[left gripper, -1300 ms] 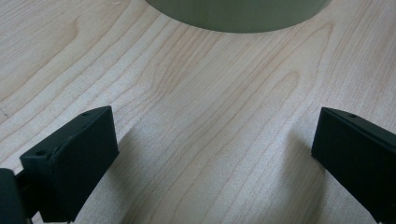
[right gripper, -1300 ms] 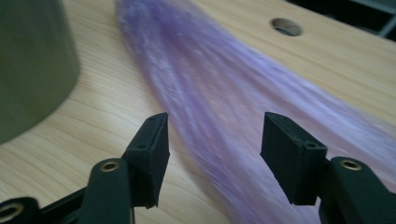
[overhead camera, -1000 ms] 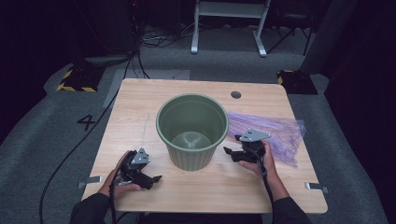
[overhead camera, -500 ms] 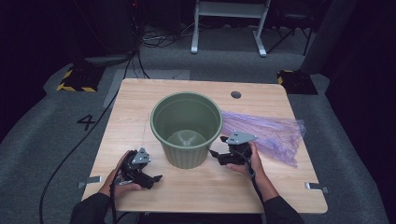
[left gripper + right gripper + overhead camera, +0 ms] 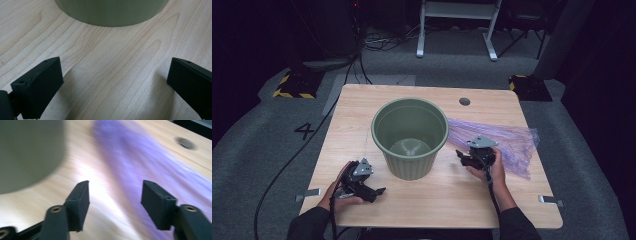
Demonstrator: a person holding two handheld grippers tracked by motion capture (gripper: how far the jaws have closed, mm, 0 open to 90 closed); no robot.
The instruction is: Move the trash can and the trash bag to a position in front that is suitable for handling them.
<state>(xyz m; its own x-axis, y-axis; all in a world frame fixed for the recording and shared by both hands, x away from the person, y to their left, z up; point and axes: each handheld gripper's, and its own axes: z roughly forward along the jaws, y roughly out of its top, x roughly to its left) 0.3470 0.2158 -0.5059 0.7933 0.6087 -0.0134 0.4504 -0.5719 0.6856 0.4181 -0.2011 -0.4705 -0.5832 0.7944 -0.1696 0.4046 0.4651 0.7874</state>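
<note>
Purple plastic bag (image 5: 502, 140) lies flat on table (image 5: 362, 115), right of green bucket (image 5: 410, 137). We judge it light, limp, slippery; pinch near edge. Right gripper (image 5: 467, 156) just closing, jaws parted, bag between, unpinched. Left gripper (image 5: 374, 192) released, resting near left.

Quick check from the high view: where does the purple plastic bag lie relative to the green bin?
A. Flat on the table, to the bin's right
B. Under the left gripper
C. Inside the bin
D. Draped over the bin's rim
A: the purple plastic bag is spread flat on the table right of the green bin, whose inside holds no bag.
</note>
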